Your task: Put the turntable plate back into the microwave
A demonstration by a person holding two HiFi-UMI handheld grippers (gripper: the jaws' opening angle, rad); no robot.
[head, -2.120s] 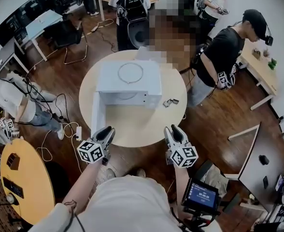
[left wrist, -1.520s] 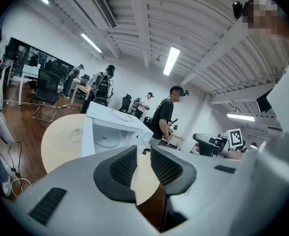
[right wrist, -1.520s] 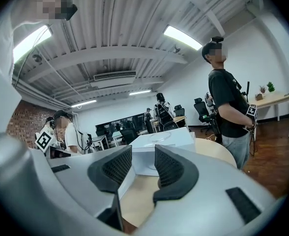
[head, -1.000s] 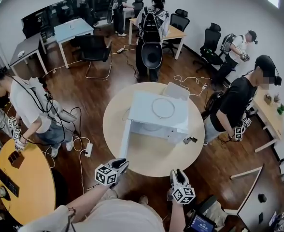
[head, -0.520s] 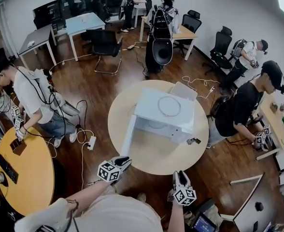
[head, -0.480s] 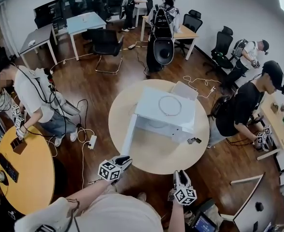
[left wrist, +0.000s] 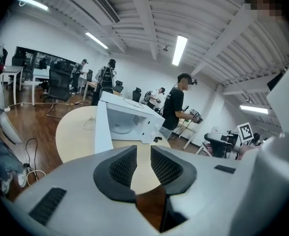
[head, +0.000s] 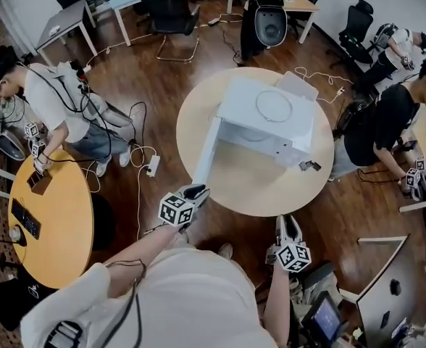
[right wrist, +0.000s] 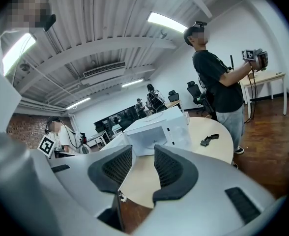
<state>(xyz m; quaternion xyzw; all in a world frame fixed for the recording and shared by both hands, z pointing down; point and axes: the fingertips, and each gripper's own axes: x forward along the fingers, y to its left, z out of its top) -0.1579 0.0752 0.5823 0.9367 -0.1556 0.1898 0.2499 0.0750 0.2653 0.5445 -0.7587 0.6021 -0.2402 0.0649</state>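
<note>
A white box-shaped microwave (head: 243, 98) is seen standing on a round beige worktop (head: 249, 187), toward its far side. The microwave's white door (head: 206, 151) is swung fully open to the left of the cavity. In the left gripper view a pale round turntable plate (left wrist: 120, 127) is seen lying flat on the cavity floor. A thin circular ring (head: 274, 106) is laid on the microwave's top. A small black object (head: 306, 166) is placed on the worktop, just to the right of the microwave and apart from it.

The left gripper (head: 196, 191) is held just beside the near edge of the worktop, over the dark wooden floor (head: 162, 64). It is pointed toward the open door. Its jaws are parted by a narrow gap, and nothing is held between them; only worktop and floor are seen through the gap. The right gripper (head: 289, 223) is held lower in the head view, clear of the worktop edge. Its jaws are set somewhat wider apart, and they are likewise empty. Neither gripper is touching the microwave or the worktop.

A round yellow table (head: 53, 223) is seen at the left, with a person in a white shirt (head: 57, 107) beside it. A person in a black shirt (head: 383, 125) is standing to the right of the worktop.
</note>
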